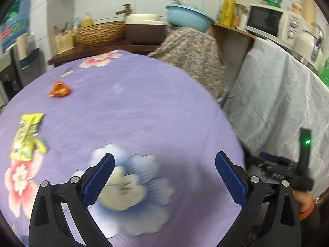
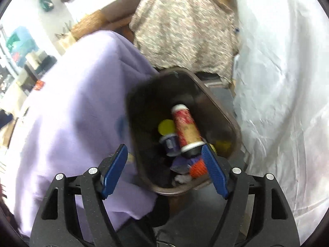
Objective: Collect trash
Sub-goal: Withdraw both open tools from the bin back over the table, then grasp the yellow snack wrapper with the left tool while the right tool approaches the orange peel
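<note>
My left gripper [image 1: 164, 160] is open and empty above the purple flowered tablecloth [image 1: 133, 103]. A yellow snack wrapper [image 1: 26, 138] lies at the table's left, and a crumpled orange wrapper [image 1: 59, 90] lies farther back left. My right gripper [image 2: 164, 154] is open and empty over a brown trash bin [image 2: 222, 111] beside the table. Inside the bin lie a red and tan tube can [image 2: 186, 127], a yellow lid [image 2: 166, 126], a small purple can [image 2: 169, 144] and an orange piece [image 2: 197, 169]. The right gripper also shows at the left wrist view's right edge [image 1: 287, 168].
A white sheet [image 1: 277, 94] covers a counter on the right, with a microwave [image 1: 271, 20] on top. A chair draped in floral fabric [image 1: 193, 51] stands behind the table. A wicker basket [image 1: 100, 34], a sink basin [image 1: 144, 27] and a blue bowl [image 1: 189, 17] sit along the back counter.
</note>
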A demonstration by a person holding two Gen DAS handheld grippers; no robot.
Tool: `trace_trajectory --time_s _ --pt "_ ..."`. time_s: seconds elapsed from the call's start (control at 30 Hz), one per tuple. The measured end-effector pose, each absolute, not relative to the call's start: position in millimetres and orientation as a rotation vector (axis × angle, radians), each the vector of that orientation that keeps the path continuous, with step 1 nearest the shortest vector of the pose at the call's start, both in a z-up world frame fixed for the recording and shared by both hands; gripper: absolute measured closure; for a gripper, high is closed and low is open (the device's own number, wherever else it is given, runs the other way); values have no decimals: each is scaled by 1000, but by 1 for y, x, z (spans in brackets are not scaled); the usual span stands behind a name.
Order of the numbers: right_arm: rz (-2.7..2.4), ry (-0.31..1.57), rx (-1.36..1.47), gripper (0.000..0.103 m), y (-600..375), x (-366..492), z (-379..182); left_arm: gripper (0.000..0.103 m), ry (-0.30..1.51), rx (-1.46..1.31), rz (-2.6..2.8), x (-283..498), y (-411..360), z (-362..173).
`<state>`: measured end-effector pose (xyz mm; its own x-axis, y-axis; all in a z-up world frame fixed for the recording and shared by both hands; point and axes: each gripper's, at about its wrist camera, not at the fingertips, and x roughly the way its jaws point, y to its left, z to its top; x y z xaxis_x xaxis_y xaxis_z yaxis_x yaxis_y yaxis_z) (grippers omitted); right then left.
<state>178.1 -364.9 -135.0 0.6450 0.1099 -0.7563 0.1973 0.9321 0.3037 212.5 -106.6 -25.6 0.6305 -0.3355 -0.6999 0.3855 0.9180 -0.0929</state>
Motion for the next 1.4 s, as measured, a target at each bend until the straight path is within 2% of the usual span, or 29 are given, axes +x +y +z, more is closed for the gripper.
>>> trace_trajectory --time_s 0.17,0.3,0.57,0.77,1.07,1.13,1.27,1.33,1.4 --pt "44 824 313 28 -328 185 -101 6 787 56 -296 213 -50 -26" --pt "125 797 253 21 -295 190 -79 6 796 23 -179 219 5 -27" --pt "257 759 150 20 -234 195 -41 6 835 1 -3 272 89 -27" --pt "338 752 80 19 -191 197 -29 6 905 74 17 312 93 -44" --pt "380 782 28 19 -156 202 -29 8 922 173 16 319 87 -64" --pt "391 781 11 19 -148 205 -27 28 922 90 -21 320 98 -64" --pt "407 782 -10 19 -135 214 -24 50 907 23 -33 319 106 -61" --pt "423 778 -12 19 -126 220 -22 68 889 -4 -55 315 106 -60" --pt "433 772 -22 19 -119 224 -20 95 879 -42 -74 313 106 -59"
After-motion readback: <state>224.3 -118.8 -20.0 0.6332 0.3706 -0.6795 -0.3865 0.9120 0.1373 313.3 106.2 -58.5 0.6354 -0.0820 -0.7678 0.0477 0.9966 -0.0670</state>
